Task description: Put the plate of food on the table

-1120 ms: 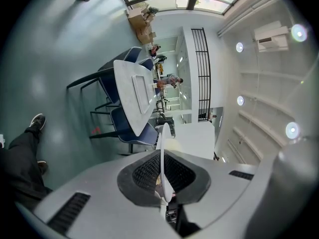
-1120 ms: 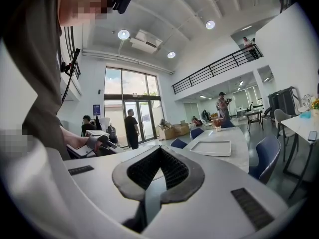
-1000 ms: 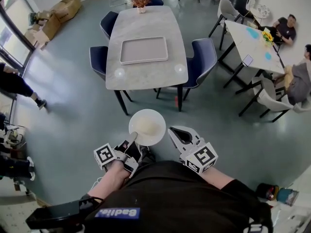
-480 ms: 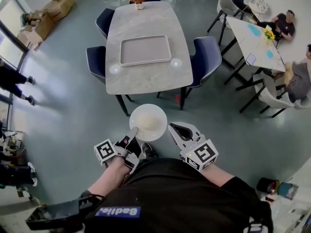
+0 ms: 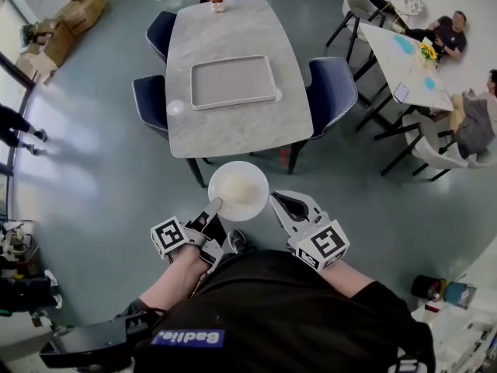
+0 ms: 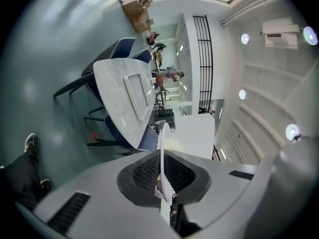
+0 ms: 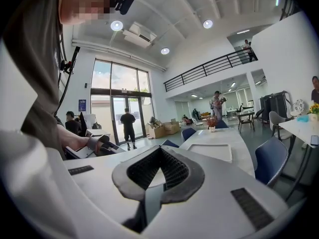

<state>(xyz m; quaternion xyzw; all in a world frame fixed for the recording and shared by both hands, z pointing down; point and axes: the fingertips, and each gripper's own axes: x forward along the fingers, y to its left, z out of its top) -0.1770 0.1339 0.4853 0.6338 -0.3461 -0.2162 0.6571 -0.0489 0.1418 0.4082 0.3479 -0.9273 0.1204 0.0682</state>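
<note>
A white plate with a pale mound of food hangs over the floor, just short of the near end of the grey marble table. My left gripper is shut on the plate's near-left rim. In the left gripper view the plate stands edge-on between the black pads of the left gripper. My right gripper floats just right of the plate, shut and holding nothing. The right gripper points toward the table.
A grey tray lies mid-table, with a small round dish at the left edge and a plant pot at the far end. Blue chairs flank the table. A second table with seated people stands at the right.
The table has come closer and lower in the head view as the person walks toward it. The plate stays in the left gripper; the right gripper keeps its place beside it.
</note>
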